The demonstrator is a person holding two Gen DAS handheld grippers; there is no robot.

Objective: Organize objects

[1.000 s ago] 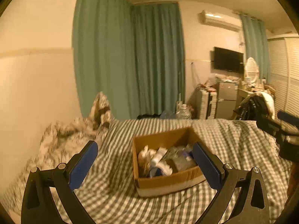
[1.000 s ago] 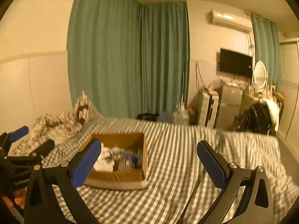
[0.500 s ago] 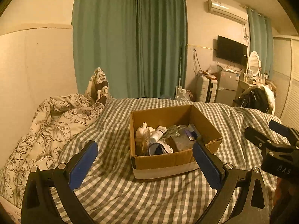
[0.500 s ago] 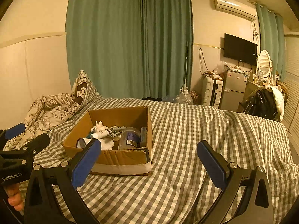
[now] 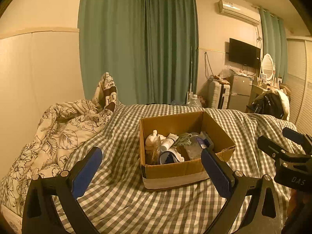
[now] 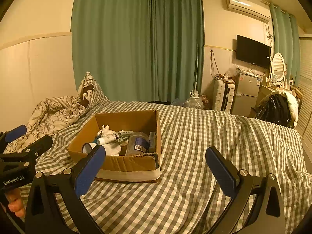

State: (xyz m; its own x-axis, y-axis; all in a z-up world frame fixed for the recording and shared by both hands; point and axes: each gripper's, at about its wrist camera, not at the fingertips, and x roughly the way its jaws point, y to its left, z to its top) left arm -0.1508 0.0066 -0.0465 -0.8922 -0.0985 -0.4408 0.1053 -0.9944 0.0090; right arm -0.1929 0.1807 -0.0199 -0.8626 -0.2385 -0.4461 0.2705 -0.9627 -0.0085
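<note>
Two black two-finger grippers with blue pads hang above a bed covered in a grey-and-white checked sheet (image 5: 124, 200), and both stand wide apart with nothing between the pads: the left gripper (image 5: 151, 170) is aimed at an open brown cardboard box (image 5: 175, 170) banded with pale tape along its base, and the right gripper (image 6: 156, 167) points at bare sheet just right of that box. Inside the box lies a jumble: a white squeeze tube (image 6: 108, 138), a clear plastic jar with a blue barcoded label (image 6: 138, 144), a roll of tape (image 5: 168, 157), a pale green clip-like tool (image 5: 182, 138) and some crumpled white material (image 6: 112, 148). Left of the box, a rumpled floral duvet (image 5: 58, 128) is heaped against the wall. Green curtains (image 6: 136, 44), a wall television (image 6: 253, 51) and a small silver fridge (image 6: 246, 97) stand beyond the bed.
</note>
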